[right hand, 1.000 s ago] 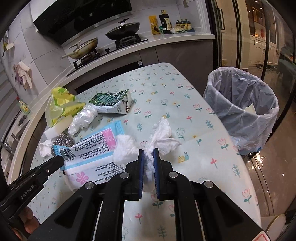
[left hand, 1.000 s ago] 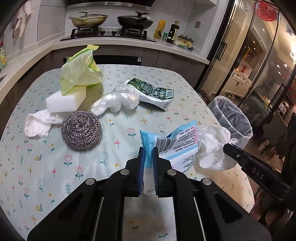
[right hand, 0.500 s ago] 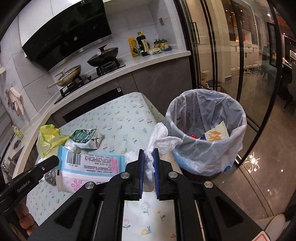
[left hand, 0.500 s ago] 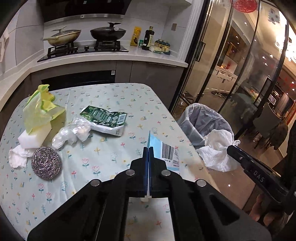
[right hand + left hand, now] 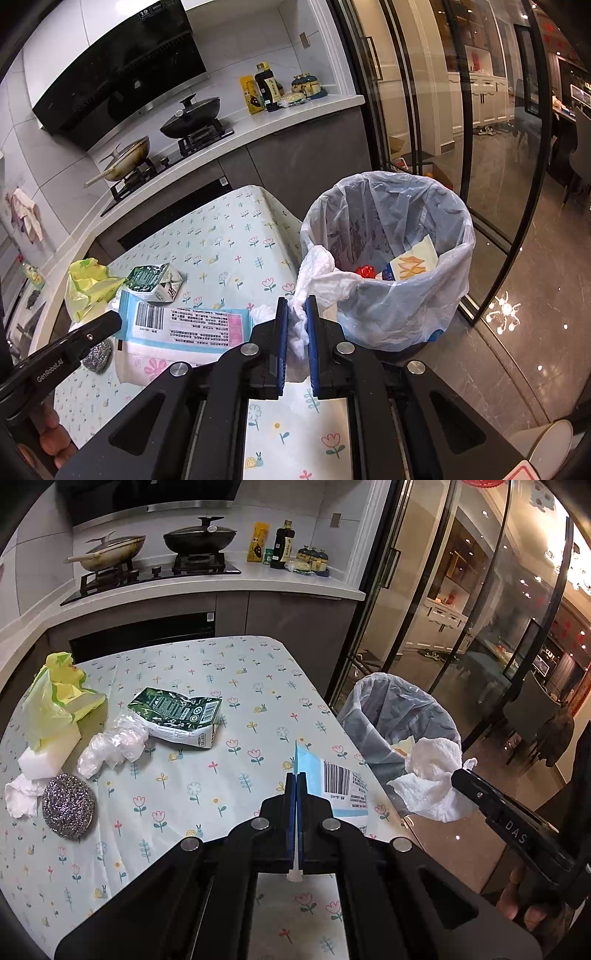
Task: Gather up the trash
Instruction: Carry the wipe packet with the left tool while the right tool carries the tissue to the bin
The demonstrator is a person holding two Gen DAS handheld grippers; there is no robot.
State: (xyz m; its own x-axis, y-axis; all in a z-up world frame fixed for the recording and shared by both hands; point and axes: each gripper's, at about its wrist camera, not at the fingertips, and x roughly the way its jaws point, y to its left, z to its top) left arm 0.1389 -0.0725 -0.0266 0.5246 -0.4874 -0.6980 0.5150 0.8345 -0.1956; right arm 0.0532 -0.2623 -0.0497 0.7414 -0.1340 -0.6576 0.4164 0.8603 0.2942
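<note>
My left gripper (image 5: 296, 775) is shut on a flat blue wet-wipes packet (image 5: 334, 781) with a barcode, held edge-up above the table's right side; the same blue wet-wipes packet (image 5: 184, 325) shows at the left of the right wrist view. My right gripper (image 5: 296, 302) is shut on a crumpled white tissue (image 5: 319, 275), which hangs against the near rim of the trash bin (image 5: 391, 266). From the left wrist view the crumpled white tissue (image 5: 432, 775) sits just in front of the trash bin (image 5: 391, 716). The bin has a clear liner and holds some wrappers.
On the floral table (image 5: 229, 686) lie a green carton (image 5: 177, 716), clear crumpled plastic (image 5: 114, 744), a yellow bag (image 5: 55, 701) over a white sponge (image 5: 48, 753), a steel scourer (image 5: 68, 805) and a white tissue (image 5: 18, 797). Glass doors stand behind the bin.
Both grippers have carried their loads right, off the table middle toward the bin. The tissue now touches the bin's rim. The packet has turned edge-on in the left jaws.
</note>
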